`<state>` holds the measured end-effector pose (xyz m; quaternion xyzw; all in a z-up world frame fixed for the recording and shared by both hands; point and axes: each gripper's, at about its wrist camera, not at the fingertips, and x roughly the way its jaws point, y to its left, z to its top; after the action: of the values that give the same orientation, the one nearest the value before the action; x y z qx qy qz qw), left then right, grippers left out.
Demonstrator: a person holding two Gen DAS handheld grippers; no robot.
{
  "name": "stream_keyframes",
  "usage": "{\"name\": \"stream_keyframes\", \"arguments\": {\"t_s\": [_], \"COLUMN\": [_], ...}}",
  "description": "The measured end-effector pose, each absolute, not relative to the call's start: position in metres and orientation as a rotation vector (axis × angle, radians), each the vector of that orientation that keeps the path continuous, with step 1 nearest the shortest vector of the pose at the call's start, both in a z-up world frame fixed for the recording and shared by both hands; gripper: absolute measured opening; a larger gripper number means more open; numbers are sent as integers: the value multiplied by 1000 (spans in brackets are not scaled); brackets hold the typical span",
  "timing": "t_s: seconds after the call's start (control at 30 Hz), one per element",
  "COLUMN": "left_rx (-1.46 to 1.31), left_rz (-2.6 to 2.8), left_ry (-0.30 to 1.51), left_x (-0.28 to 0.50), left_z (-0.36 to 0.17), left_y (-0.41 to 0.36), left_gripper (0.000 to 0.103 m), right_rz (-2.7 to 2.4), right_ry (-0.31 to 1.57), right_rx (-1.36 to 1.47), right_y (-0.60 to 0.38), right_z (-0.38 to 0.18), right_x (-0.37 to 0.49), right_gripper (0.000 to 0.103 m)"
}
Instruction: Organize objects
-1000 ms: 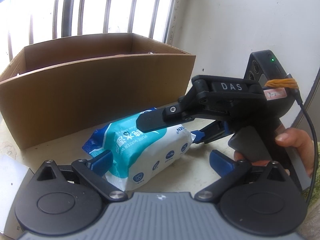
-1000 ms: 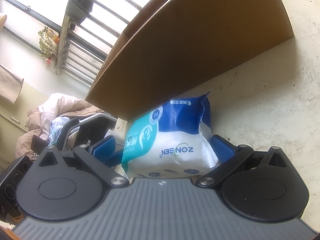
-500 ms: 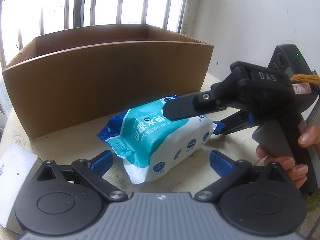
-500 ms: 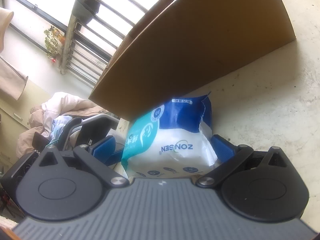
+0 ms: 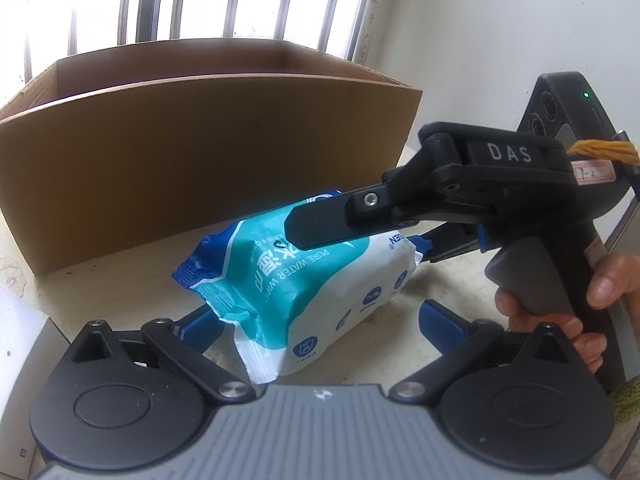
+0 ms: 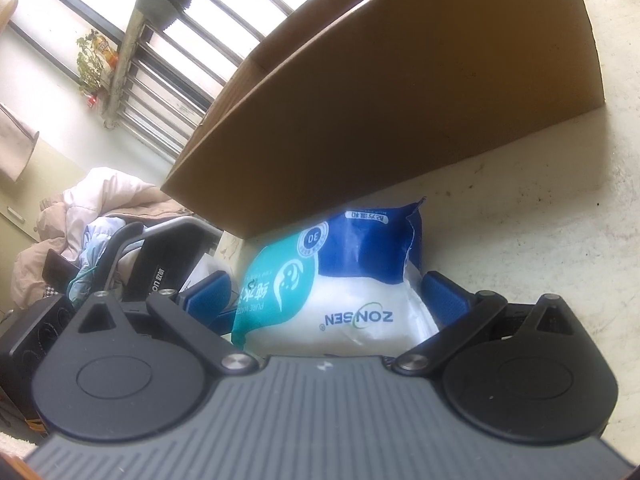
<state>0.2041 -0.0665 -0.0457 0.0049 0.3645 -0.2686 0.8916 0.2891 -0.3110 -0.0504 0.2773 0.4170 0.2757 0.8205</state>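
Observation:
A teal, blue and white pack of wet wipes [image 5: 304, 292] is held off the tabletop in front of an open cardboard box [image 5: 192, 168]. My right gripper [image 6: 332, 296] is shut on the wipes pack [image 6: 340, 288], one blue pad on each side. In the left wrist view the right gripper's body [image 5: 480, 184] reaches in from the right, held by a hand. My left gripper [image 5: 316, 324] is open, its blue fingers [image 5: 444, 324] spread on either side of the pack's near end, not pressing it.
The cardboard box [image 6: 400, 100] stands close behind the pack, its near wall tall. A white carton [image 5: 20, 360] lies at the left edge. A barred window and a white wall are behind. Clothes and a chair [image 6: 100, 232] are off the table's left.
The right gripper has lifted the wipes pack off the tabletop and tilted it. The left gripper has drawn nearer, so the pack's near end now lies between its open fingers.

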Motion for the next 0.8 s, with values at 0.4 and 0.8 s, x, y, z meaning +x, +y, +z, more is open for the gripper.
{"name": "stream_keyframes", "arguments": {"t_s": [0.4, 0.8], "left_rx": [2, 0], "left_rz": [-626, -653], "left_ry": [755, 780], "left_x": [195, 188], "left_z": [-45, -51], "left_y": [-68, -67], "left_gripper": [103, 103], "right_rz": [576, 564], "right_ry": [898, 882], "right_rx": [567, 582], "right_y": [-310, -324], "right_z": [-48, -47], "right_x": [276, 263], "right_gripper": [103, 102]}}
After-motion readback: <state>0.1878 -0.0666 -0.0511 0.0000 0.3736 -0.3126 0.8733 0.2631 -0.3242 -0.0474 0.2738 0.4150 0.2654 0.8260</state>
